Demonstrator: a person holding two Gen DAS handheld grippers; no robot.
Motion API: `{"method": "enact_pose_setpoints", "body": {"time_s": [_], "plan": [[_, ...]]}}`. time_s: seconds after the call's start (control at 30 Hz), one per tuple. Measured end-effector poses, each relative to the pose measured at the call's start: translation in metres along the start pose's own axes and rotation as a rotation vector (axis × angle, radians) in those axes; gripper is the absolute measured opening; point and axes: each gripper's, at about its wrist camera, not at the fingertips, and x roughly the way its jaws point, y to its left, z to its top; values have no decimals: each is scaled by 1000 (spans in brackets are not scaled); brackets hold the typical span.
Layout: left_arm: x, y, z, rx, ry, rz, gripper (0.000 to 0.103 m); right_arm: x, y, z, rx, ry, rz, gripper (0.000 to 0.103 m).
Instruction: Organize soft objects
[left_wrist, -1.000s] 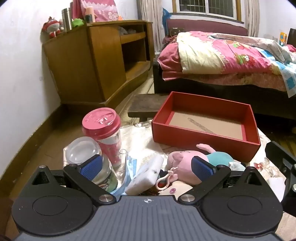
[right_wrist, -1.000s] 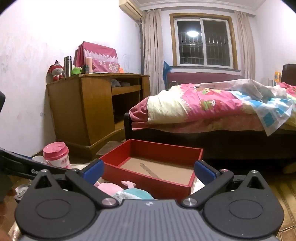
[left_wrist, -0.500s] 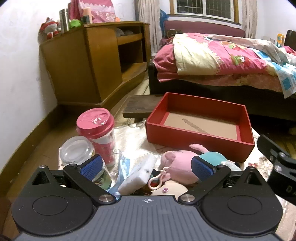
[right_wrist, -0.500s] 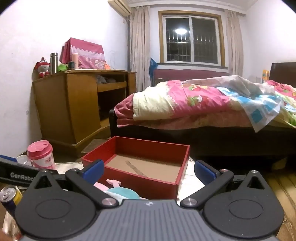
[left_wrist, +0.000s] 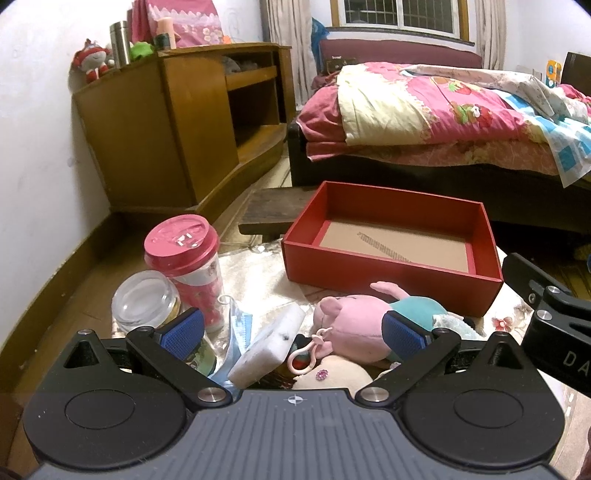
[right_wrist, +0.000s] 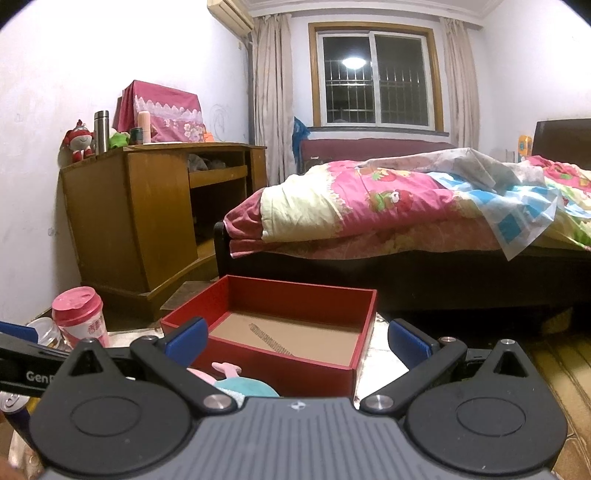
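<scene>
An empty red box (left_wrist: 391, 266) with a cardboard floor stands on the patterned cloth; the right wrist view shows that box (right_wrist: 273, 365) too. In front of it lies a pink pig plush (left_wrist: 354, 325) in a teal dress, with a white sponge (left_wrist: 269, 347), a blue face mask (left_wrist: 240, 332) and a cream plush (left_wrist: 336, 376) beside it. My left gripper (left_wrist: 293, 334) hovers open over these soft things, touching none. My right gripper (right_wrist: 295, 338) is open above the box's near wall, and the plush (right_wrist: 240, 384) peeks out below it.
A pink-lidded tumbler (left_wrist: 184, 273) and a glass jar (left_wrist: 146, 299) stand at the left of the cloth. A drink can (right_wrist: 11, 406) sits at the far left. A wooden cabinet (left_wrist: 177, 125) and a bed (left_wrist: 443, 122) lie behind. The other gripper's body (left_wrist: 554, 325) shows at right.
Both grippers have shifted a little; the left view has pulled slightly back and up, and the right has swung back toward the box. Neither has closed or touched anything.
</scene>
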Motion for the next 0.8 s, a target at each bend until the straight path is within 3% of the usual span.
{"method": "enact_pose_setpoints", "body": {"time_s": [0.8], "plan": [[1,-1,-1,6,-3,-2,98,2,-1,0,8,3,-5,80]]}}
